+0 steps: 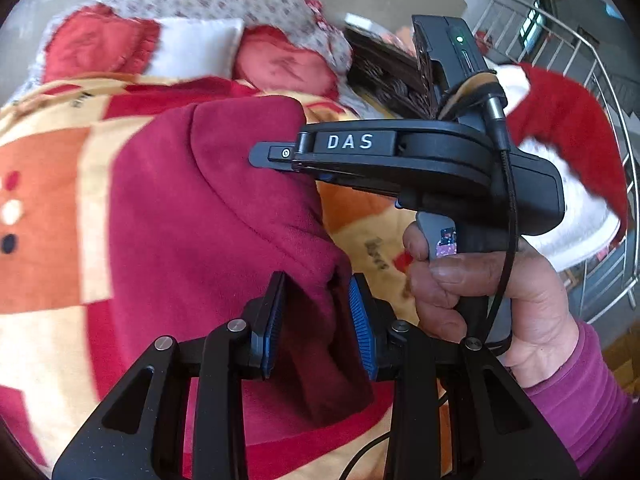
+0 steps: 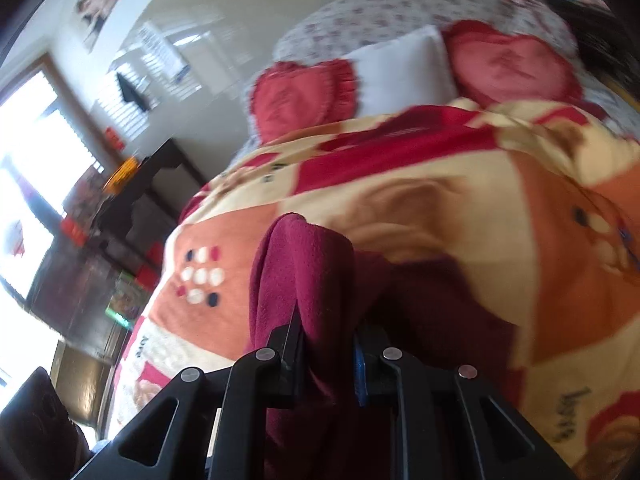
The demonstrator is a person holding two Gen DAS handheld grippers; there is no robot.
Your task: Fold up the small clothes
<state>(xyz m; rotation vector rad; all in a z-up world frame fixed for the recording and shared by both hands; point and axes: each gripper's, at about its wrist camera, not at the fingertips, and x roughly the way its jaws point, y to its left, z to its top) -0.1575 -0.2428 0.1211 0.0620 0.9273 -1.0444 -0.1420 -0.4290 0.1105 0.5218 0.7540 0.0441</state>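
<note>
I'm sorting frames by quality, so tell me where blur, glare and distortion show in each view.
Left wrist view: the blanket smears with motion blur, the left gripper and maroon garment stay fairly sharp, and the railing bows from the fisheye. Right wrist view: the window is blown out white, the pillows are streaked, and the right gripper is sharper.

Lettering "DAS", white capitals, on the black body of the right gripper [image 1: 276,156]. Dark script on the blanket [image 1: 52,160]: illegible.

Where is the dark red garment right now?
The dark red garment is held in both grippers, left gripper and right gripper, above the patterned blanket on the bed.
</note>
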